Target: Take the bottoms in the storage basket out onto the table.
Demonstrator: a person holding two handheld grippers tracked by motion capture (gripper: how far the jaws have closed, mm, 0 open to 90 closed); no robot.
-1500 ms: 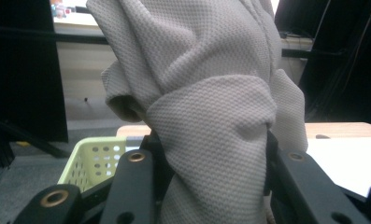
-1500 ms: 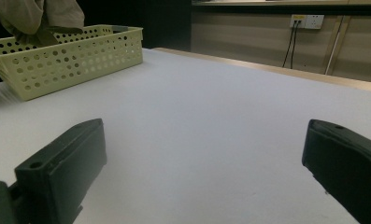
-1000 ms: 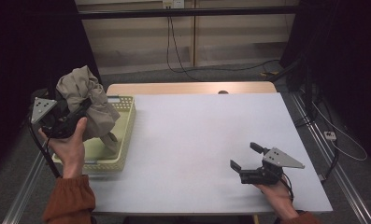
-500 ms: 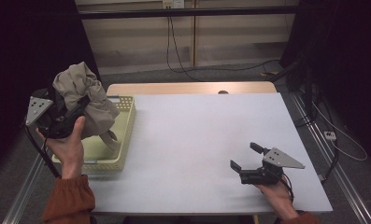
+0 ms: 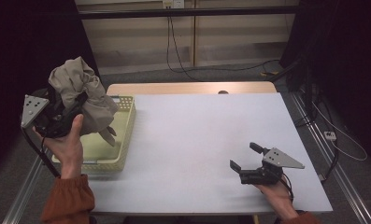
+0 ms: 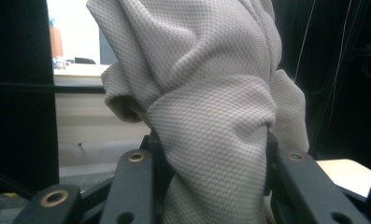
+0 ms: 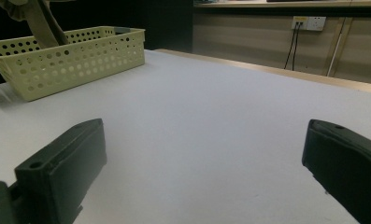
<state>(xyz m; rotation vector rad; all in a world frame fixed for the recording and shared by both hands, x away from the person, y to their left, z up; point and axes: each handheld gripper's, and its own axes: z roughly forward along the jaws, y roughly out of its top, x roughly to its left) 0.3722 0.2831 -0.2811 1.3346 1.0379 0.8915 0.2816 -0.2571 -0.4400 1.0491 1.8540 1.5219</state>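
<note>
Left gripper (image 5: pixel 75 109) clamps beige cloth (image 5: pixel 80 95) above basket (image 5: pixel 122 140).

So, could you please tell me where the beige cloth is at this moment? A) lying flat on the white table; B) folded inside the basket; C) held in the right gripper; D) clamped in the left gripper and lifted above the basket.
D: the left gripper has its jaws shut on the beige cloth, bunched and raised over the yellow basket, while the right gripper rests open near the white table.
</note>
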